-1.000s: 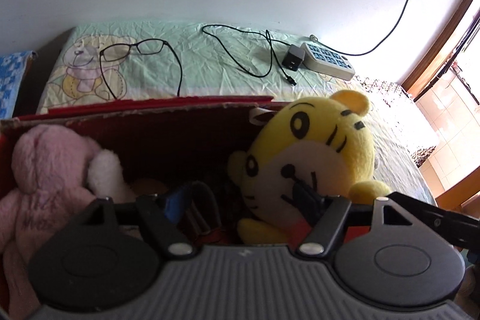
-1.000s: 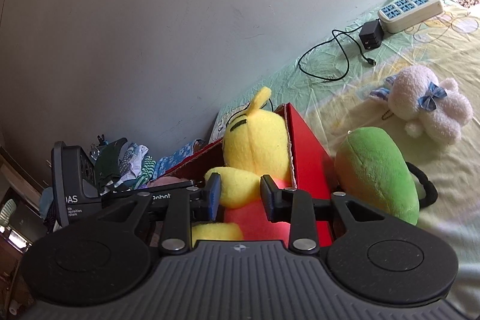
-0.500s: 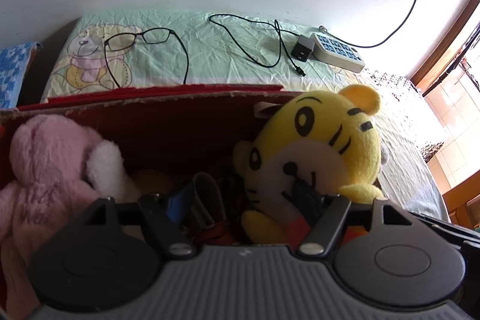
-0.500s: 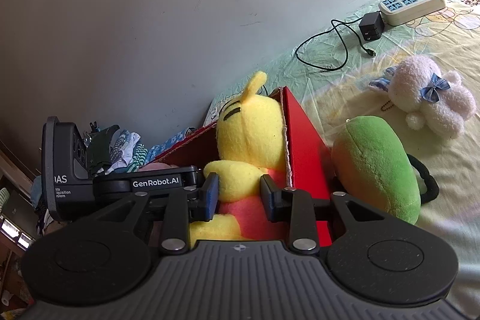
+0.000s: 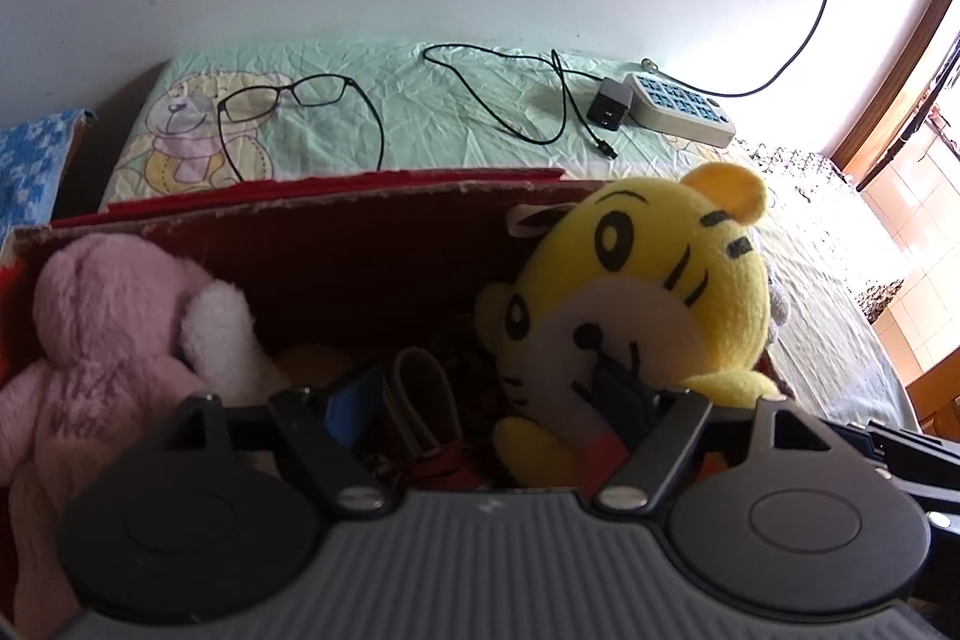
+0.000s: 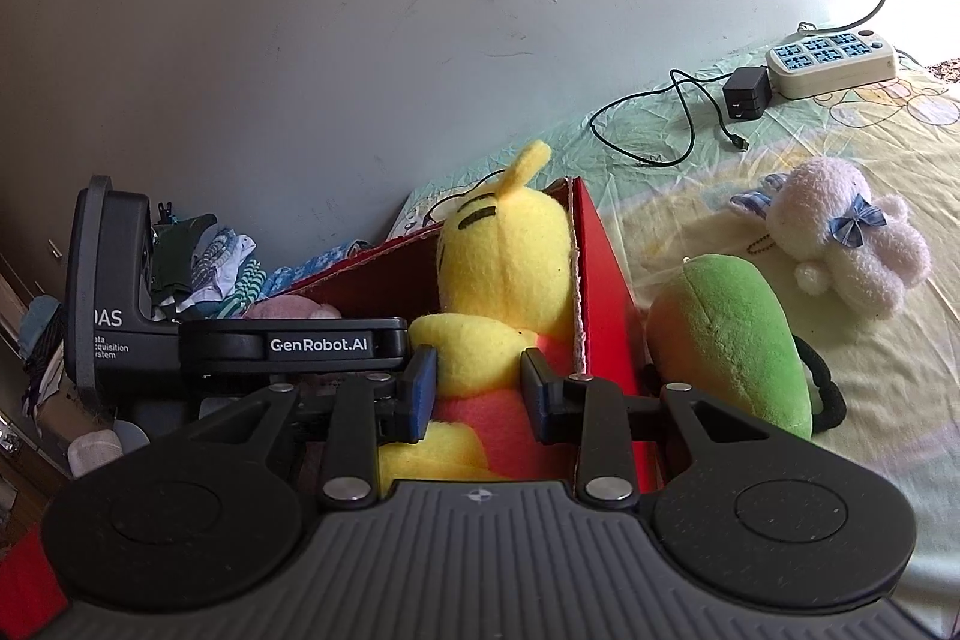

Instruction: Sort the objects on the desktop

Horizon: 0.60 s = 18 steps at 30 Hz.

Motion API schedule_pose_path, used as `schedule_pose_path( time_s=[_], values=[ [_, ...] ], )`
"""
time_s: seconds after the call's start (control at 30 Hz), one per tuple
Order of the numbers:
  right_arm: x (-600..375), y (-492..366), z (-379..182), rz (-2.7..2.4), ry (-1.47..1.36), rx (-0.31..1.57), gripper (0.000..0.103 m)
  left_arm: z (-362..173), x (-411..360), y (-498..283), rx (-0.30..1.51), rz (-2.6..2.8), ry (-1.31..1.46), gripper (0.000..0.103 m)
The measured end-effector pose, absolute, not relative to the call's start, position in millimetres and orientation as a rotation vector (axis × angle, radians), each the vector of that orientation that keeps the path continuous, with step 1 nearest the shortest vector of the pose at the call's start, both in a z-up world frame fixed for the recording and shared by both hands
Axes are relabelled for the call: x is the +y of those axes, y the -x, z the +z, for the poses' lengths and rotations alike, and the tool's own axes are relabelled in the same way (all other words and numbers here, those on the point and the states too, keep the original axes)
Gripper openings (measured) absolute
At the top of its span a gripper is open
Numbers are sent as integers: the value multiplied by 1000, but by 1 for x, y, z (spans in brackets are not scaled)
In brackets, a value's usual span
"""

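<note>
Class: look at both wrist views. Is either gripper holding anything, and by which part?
The right gripper has its jaws on either side of the yellow tiger plush's lower body; a firm hold cannot be told. The left gripper holds nothing.
</note>
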State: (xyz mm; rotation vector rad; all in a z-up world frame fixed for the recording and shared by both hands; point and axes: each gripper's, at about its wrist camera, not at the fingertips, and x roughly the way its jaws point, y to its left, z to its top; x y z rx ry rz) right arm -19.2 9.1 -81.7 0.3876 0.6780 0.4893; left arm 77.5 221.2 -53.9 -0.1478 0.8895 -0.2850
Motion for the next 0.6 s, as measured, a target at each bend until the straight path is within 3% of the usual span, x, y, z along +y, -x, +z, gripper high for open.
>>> schedule_pose_path(
  time_s=[0.6],
  values=[
    [3,22,-85,528,-380,667,32,-54,222,-74,859,-304,153,78]
  ],
)
